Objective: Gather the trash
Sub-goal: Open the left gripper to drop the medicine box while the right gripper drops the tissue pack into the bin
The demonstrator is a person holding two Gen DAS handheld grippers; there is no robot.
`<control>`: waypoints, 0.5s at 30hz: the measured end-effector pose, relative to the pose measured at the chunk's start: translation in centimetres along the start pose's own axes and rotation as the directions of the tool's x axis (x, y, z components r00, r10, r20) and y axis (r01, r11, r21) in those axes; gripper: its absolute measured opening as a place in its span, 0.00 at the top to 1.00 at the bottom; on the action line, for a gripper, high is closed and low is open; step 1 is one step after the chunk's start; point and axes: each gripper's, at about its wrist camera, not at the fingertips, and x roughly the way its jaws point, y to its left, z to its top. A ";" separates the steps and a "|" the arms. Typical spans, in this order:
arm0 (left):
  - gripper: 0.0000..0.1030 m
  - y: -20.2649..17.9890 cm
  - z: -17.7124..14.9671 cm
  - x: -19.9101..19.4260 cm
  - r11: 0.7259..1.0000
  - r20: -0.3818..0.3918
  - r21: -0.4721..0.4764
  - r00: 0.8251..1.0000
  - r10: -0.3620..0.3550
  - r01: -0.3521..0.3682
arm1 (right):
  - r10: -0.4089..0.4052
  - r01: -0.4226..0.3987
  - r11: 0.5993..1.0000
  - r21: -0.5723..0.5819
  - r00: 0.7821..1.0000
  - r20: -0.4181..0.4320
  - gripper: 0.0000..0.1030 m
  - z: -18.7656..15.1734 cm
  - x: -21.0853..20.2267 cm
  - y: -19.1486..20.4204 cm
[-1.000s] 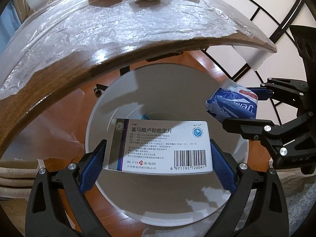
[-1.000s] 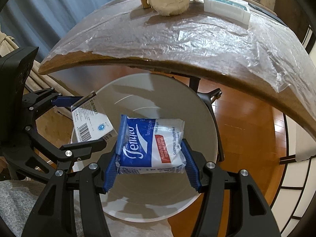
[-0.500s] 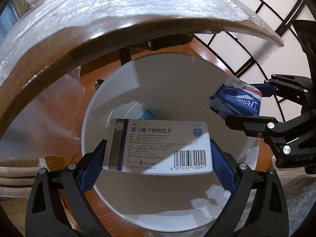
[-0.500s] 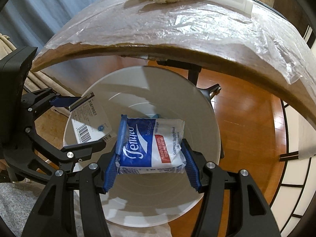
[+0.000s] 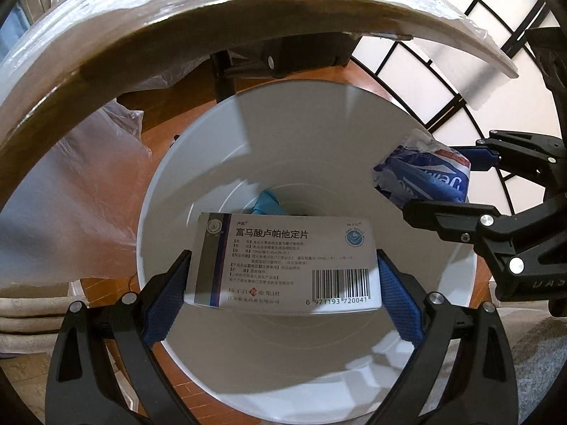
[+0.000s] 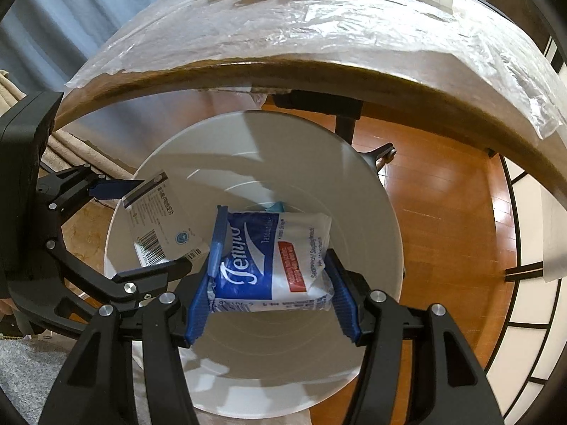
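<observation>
Open bin mouth (image 5: 170,212) below table edge (image 5: 106,71)

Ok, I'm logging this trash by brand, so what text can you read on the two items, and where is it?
"富马酸卢帕他定片": heading on the medicine box in the left gripper.
"6 971193 720041": under its barcode.
"Tempo": white script on the blue tissue pack in the right gripper.
All the smaller print on both: too small to read.
</observation>
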 end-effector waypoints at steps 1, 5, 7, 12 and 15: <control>0.05 0.0 0.0 0.0 1.000 0.000 0.000 1.000 -0.001 0.001 | -0.002 0.002 1.000 0.001 1.000 0.000 0.44 0.0 0.0 -0.1; 0.05 0.0 0.0 0.1 1.000 0.002 0.001 1.000 -0.004 0.004 | -0.004 0.004 1.000 0.011 1.000 -0.003 0.44 -0.2 0.0 -0.3; 0.05 0.0 0.0 0.0 1.000 0.013 0.011 1.000 -0.015 0.014 | -0.004 0.004 1.000 0.019 1.000 -0.004 0.43 -0.2 0.0 -0.5; 0.05 -0.4 -0.1 0.4 0.999 -0.004 0.049 1.000 0.010 -0.010 | 0.005 -0.007 0.997 0.072 1.000 0.023 0.25 -0.3 -0.6 -1.1; 0.05 -0.2 -0.2 0.4 0.999 -0.006 0.028 1.000 -0.017 0.017 | 0.002 -0.004 0.997 0.077 1.000 0.029 0.24 -0.3 -0.9 -1.1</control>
